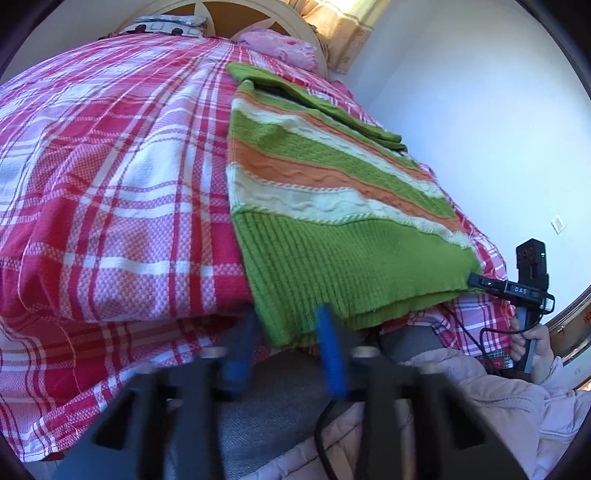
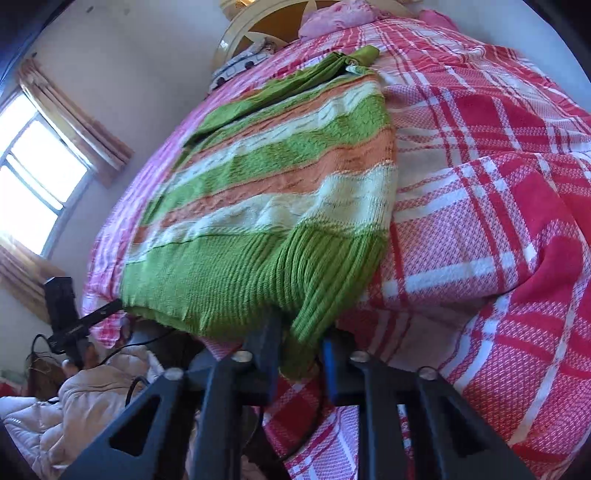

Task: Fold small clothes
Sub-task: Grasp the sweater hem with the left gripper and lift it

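Observation:
A knitted sweater with green, orange and cream stripes lies flat on the red-and-white plaid bedspread, its green ribbed hem at the near bed edge. In the left wrist view my left gripper is blurred, with one hem corner filling the space between its blue fingers. My right gripper reaches the other hem corner. In the right wrist view the sweater bunches into a fold that my right gripper has pinched. My left gripper shows at the far hem corner.
Pink and patterned pillows lie against a round headboard. A white wall runs along one side of the bed; a curtained window is there. A pale padded jacket sleeve and a black cable hang below the bed edge.

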Available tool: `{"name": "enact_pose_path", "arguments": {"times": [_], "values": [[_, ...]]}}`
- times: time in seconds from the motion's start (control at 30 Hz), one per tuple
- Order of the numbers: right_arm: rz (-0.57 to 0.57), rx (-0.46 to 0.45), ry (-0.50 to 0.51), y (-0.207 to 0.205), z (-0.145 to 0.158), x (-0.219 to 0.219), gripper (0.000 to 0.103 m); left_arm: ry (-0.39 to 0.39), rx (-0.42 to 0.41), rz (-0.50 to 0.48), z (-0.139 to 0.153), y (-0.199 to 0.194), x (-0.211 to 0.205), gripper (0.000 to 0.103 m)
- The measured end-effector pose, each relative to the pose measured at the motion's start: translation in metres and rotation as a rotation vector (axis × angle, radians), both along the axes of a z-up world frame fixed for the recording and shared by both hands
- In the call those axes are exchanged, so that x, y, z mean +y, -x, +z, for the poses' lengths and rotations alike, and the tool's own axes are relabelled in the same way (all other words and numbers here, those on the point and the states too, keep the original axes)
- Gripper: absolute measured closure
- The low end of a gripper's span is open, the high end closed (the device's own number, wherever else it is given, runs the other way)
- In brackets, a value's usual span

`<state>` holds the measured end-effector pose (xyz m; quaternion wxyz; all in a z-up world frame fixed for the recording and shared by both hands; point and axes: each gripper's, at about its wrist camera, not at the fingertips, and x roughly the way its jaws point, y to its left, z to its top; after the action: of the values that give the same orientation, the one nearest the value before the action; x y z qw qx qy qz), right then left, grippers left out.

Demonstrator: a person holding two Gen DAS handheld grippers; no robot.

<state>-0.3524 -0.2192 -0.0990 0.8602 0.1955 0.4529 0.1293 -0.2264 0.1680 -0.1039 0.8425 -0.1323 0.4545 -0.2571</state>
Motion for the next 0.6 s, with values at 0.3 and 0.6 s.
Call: {"name": "enact_pose_path", "arguments": {"times": [0.3,0.6], "values": [[0.049,-0.096,-0.011,0.009,0.036,0.004,0.096,0.037,-0.075,0.015,0.028,0.005,0.0,0.096],[-0.045,-0.224,-0.203,-0.034,0.082,-0.015,0.096,0.055,-0.122,0.047,0.068,-0.058,-0.009,0.096]]}}
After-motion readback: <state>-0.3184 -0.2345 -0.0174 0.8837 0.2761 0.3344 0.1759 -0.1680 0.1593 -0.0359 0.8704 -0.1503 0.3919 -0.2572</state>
